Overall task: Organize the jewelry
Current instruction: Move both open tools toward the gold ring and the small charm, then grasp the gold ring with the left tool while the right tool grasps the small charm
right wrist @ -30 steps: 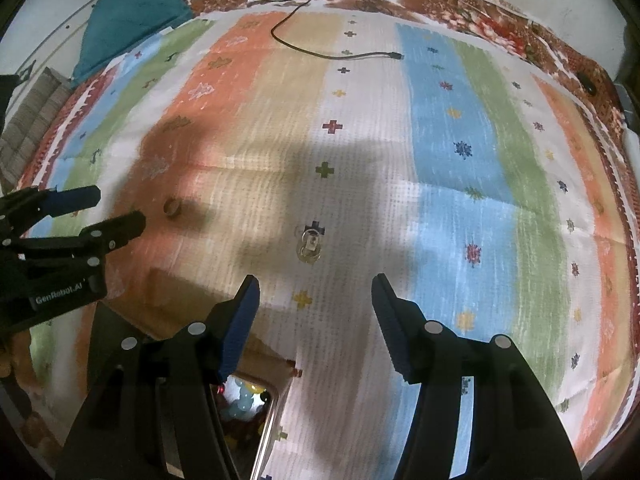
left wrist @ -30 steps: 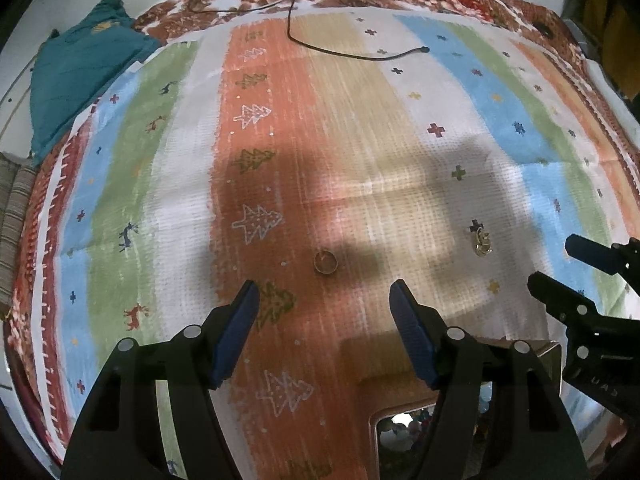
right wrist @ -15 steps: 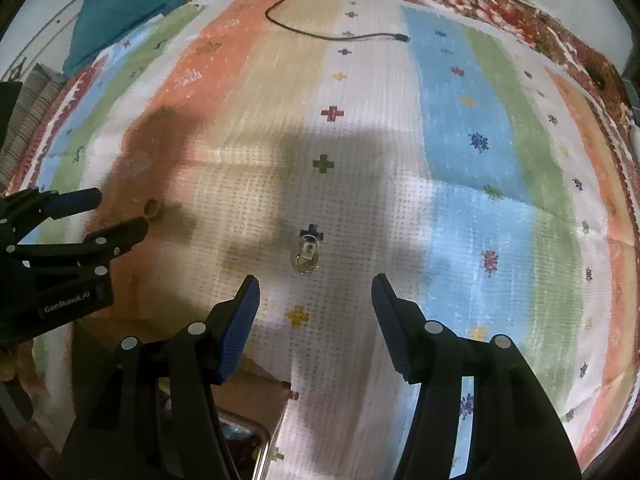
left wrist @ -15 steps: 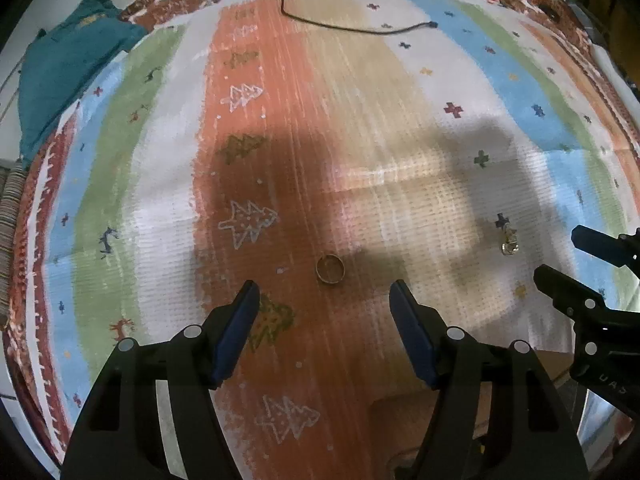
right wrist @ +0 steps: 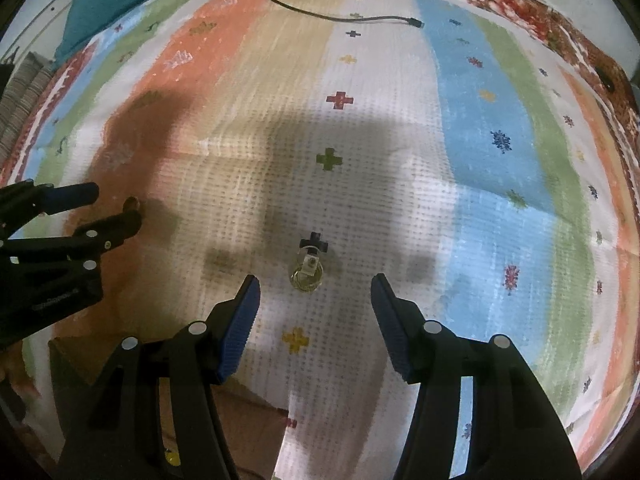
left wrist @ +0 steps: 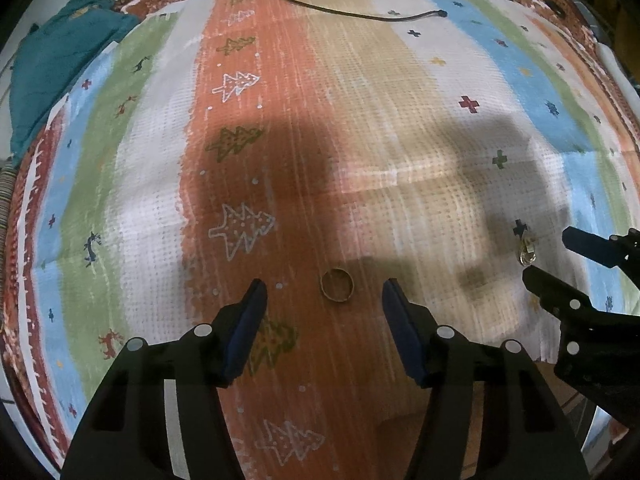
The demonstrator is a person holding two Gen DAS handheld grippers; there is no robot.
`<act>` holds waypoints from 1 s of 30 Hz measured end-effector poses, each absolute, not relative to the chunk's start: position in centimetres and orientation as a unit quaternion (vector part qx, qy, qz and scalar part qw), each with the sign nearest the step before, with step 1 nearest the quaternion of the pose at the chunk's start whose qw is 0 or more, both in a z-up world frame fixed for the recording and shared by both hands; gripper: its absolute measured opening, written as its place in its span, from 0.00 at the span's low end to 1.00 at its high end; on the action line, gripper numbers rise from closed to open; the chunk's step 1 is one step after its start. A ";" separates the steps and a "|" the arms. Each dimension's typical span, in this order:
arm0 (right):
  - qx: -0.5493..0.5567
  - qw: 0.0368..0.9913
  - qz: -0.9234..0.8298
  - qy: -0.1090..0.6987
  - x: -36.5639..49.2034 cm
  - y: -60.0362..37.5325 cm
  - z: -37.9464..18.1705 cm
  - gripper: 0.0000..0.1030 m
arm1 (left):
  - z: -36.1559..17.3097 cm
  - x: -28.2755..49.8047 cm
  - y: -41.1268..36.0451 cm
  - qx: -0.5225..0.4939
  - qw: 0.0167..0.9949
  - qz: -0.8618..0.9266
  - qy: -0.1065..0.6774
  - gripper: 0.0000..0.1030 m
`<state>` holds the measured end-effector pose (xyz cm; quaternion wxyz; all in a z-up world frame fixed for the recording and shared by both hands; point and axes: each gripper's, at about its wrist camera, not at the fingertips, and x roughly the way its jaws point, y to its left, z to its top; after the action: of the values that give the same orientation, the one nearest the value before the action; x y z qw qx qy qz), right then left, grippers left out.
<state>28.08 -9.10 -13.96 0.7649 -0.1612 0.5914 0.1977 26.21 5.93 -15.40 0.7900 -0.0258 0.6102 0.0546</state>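
The left gripper [left wrist: 323,292] has its fingers [left wrist: 250,320] spread and has just been narrowing them; nothing is pinched. A gold ring [left wrist: 337,284] lies flat on the orange stripe of the cloth [left wrist: 160,184], just ahead of the tips and between their lines. The right gripper [right wrist: 315,286] also stands spread, its fingers having just been closing too, with a small stone-set ring [right wrist: 306,273] lying on the white stripe just ahead of them, untouched. A black cable [right wrist: 340,16] lies far off, and a teal garment [left wrist: 56,60] at the cloth's edge.
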 end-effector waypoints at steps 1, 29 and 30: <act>-0.162 0.764 0.197 0.593 28.2 -9.0 -14.1 0.53 | -15.5 26.3 6.0 -0.026 0.789 0.055 0.611 0.56; -0.162 0.764 0.198 0.592 28.8 -8.4 -14.8 0.10 | -16.4 27.4 4.7 -0.006 0.787 0.041 0.615 0.18; -0.163 0.766 0.199 0.590 28.8 -8.4 -14.5 0.10 | -16.1 27.3 4.7 -0.007 0.789 0.041 0.613 0.18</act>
<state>28.79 -8.40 -14.54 0.7656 -0.1625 0.5900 0.1985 27.25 4.74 -16.14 0.7893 -0.0067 0.6127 0.0405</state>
